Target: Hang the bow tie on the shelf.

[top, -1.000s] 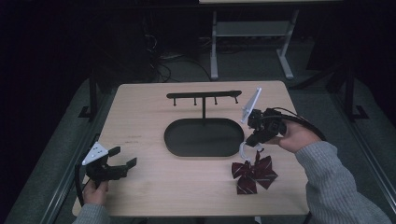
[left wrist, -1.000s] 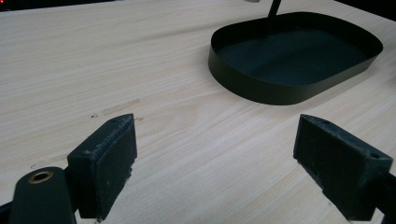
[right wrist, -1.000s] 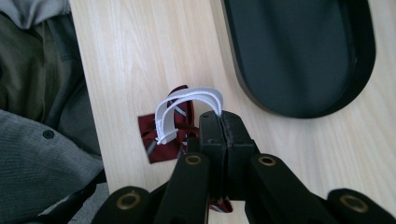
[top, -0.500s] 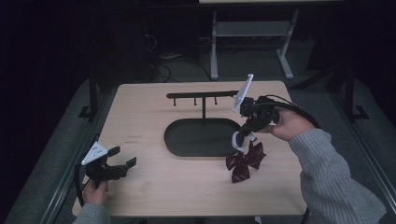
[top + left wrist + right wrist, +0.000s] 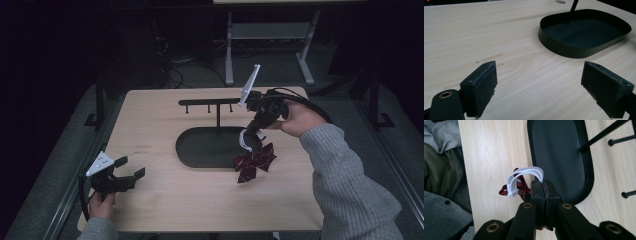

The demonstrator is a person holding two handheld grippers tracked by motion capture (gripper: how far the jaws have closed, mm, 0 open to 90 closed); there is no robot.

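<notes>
A dark red bow [image 5: 255, 162] with a white strap loop [image 5: 244, 141] dangles beside the right rim of the black oval tray [image 5: 200, 150]. My right gripper [image 5: 256, 125] is shut on the strap, just right of the stand's post [image 5: 218, 116]. In the right gripper view the jaws pinch the white strap [image 5: 524, 176], and the bow [image 5: 519, 185] hangs behind it above the wood. My right gripper [image 5: 544, 186] points down beside the tray [image 5: 559, 157]. Near the table's front left corner my left gripper [image 5: 120, 176] stands open, and its jaws [image 5: 539, 82] hold nothing.
A black bar with several pegs [image 5: 210, 103] tops the post rising from the tray. The tray's wall [image 5: 564, 48] lies ahead and to the right of my left gripper. Light wooden table [image 5: 165, 200] with open room at front and left. Dark floor and a desk frame lie beyond.
My right gripper has carried the bow by its strap leftward and up, from the table's right side to the tray's right rim. The left gripper has stayed put.
</notes>
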